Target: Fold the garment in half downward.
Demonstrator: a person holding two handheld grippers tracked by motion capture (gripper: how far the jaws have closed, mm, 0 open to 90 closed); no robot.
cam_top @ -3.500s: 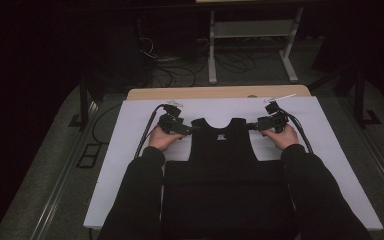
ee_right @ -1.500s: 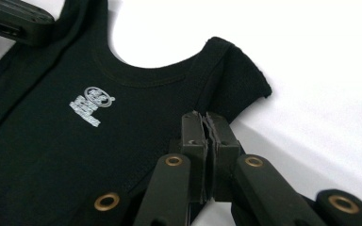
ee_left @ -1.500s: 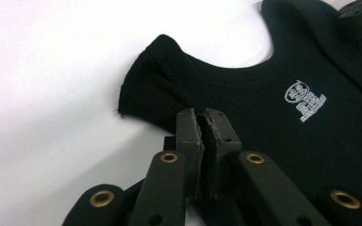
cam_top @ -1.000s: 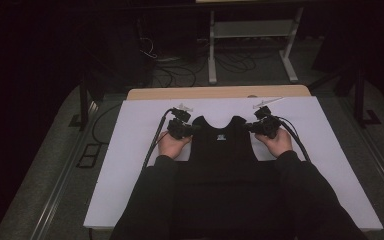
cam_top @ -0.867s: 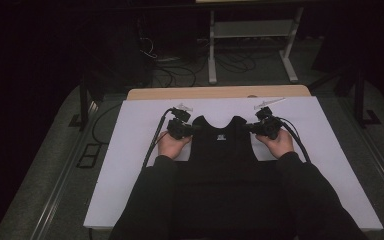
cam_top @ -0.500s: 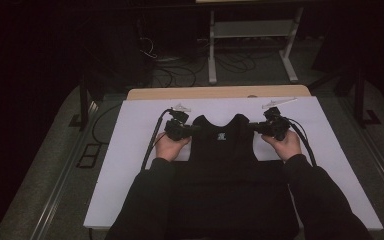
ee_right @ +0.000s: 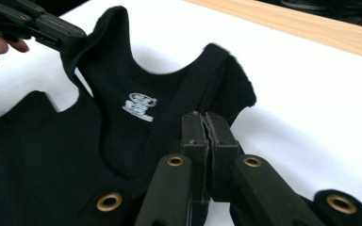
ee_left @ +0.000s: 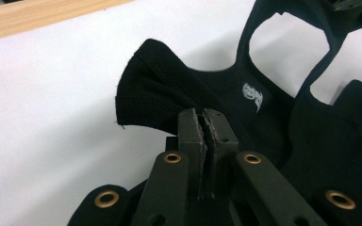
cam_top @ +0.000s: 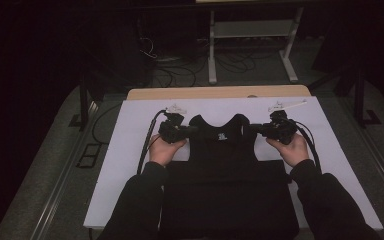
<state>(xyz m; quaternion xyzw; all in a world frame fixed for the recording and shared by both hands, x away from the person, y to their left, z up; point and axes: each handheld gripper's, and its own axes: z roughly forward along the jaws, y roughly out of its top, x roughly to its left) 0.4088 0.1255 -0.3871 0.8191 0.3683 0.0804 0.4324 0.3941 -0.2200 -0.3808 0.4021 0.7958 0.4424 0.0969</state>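
Grippers, left [ee_left: 206, 123] and right [ee_right: 207, 126], each clamped on a shoulder strap of the black tank top [cam_top: 223, 165] over the white table [cam_top: 130, 130].

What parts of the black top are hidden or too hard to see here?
- High view: the black top's bottom hem is cut off by the frame's lower edge, its sides covered by the sleeves.
- High view: the white logo is too small to read.
- Right gripper view: the left gripper hides its strap end.

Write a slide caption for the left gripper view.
Left gripper, jaws shut, pinches a shoulder strap of the black sleeveless fabric top over the white table cover.
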